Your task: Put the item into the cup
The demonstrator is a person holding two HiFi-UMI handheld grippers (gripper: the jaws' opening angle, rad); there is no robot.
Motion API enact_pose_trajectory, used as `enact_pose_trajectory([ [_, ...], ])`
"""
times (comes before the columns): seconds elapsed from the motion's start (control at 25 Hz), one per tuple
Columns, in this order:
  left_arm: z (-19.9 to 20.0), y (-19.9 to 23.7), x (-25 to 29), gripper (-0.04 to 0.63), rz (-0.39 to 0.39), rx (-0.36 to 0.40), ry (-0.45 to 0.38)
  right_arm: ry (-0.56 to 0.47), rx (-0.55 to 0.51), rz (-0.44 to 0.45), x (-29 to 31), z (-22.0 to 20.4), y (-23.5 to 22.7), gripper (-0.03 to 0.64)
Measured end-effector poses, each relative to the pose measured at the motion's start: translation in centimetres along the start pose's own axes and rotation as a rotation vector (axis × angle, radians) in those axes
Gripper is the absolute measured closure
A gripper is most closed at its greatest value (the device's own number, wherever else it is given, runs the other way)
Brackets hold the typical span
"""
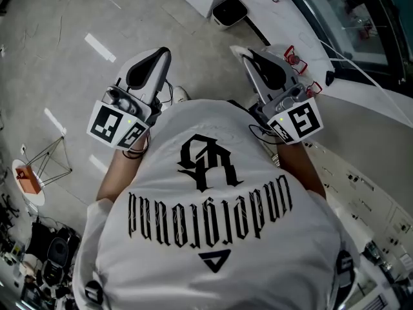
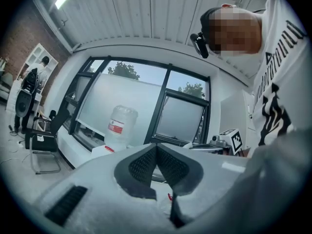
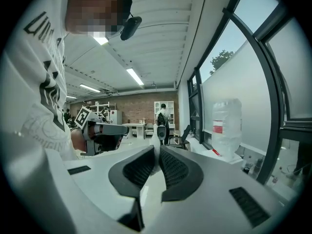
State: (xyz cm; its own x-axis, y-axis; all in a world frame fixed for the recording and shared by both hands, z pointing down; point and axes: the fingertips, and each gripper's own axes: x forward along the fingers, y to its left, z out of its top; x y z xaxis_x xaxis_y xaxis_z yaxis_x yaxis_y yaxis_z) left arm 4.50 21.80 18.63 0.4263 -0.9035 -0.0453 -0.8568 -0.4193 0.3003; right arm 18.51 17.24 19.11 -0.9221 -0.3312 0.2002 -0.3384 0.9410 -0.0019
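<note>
Cup and item cannot be picked out in any view. A person in a white T-shirt with black print (image 1: 213,225) holds both tools up at chest height over a grey floor (image 1: 58,76).

The left tool (image 1: 157,58) is clenched: in the left gripper view its black ribbed pads (image 2: 144,164) meet along one line with nothing between them. The right tool (image 1: 257,61) is likewise closed and empty, its pads (image 3: 175,167) touching at the tips.

Each tool carries a cube with black-and-white square markers (image 1: 116,125), near the person's chest. The two tools are apart, one on either side of the body, and both point away from the person.

Beyond the jaws, a clear plastic water bottle with a red label (image 2: 120,126) stands upright on a white worktop (image 2: 85,147) beside a dark-framed window (image 2: 167,94). A black office chair (image 2: 41,143) stands on the floor to the left of it.
</note>
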Motion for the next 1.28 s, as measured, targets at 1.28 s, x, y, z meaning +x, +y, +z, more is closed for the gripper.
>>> enact_pose_trajectory([
  [1.28,-0.5,11.7,8.8,0.581,0.101,-0.039,0.08,0.017,0.041,0.06,11.9,-1.0,-11.7,0.572],
])
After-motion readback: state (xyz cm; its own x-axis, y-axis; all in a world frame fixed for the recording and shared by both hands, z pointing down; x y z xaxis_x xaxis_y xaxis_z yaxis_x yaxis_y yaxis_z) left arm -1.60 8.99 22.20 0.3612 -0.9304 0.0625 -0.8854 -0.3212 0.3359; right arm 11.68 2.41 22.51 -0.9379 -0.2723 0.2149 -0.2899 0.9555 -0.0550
